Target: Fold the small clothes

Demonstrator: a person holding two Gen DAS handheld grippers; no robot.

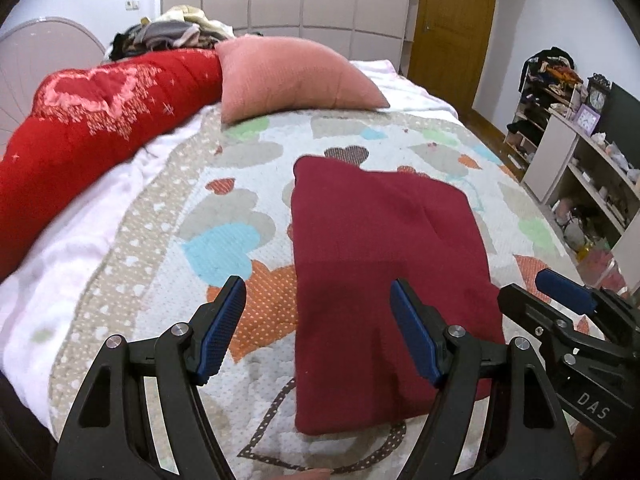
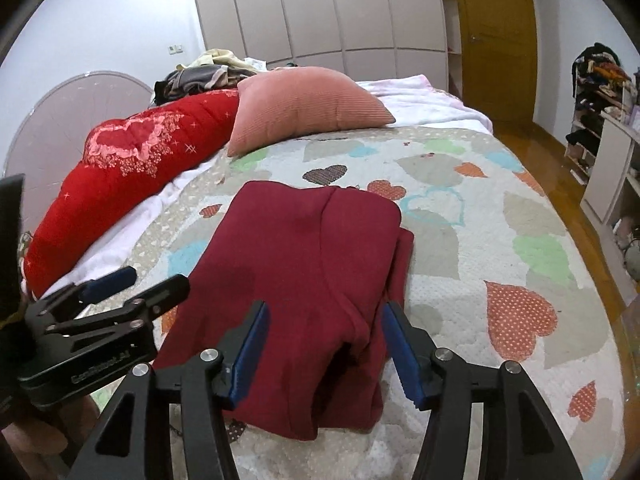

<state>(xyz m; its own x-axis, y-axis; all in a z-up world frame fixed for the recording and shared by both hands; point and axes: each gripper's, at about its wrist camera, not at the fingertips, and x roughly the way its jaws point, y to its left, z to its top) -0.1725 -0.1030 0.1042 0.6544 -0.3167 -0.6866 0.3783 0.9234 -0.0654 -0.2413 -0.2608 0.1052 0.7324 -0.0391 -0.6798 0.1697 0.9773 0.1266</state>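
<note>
Folded dark-red knit garment (image 1: pixel 384 280) lying on heart-patterned quilted bed (image 1: pixel 224 208); left gripper (image 1: pixel 318 332) and right gripper (image 2: pixel 322 354) hovering, jaws wide apart, holding nothing.

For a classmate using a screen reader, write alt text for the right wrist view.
A folded dark red garment lies on a heart-patterned quilt, between the open right gripper fingers. The left gripper shows at left; a pink cushion and red duvet lie beyond.
</note>
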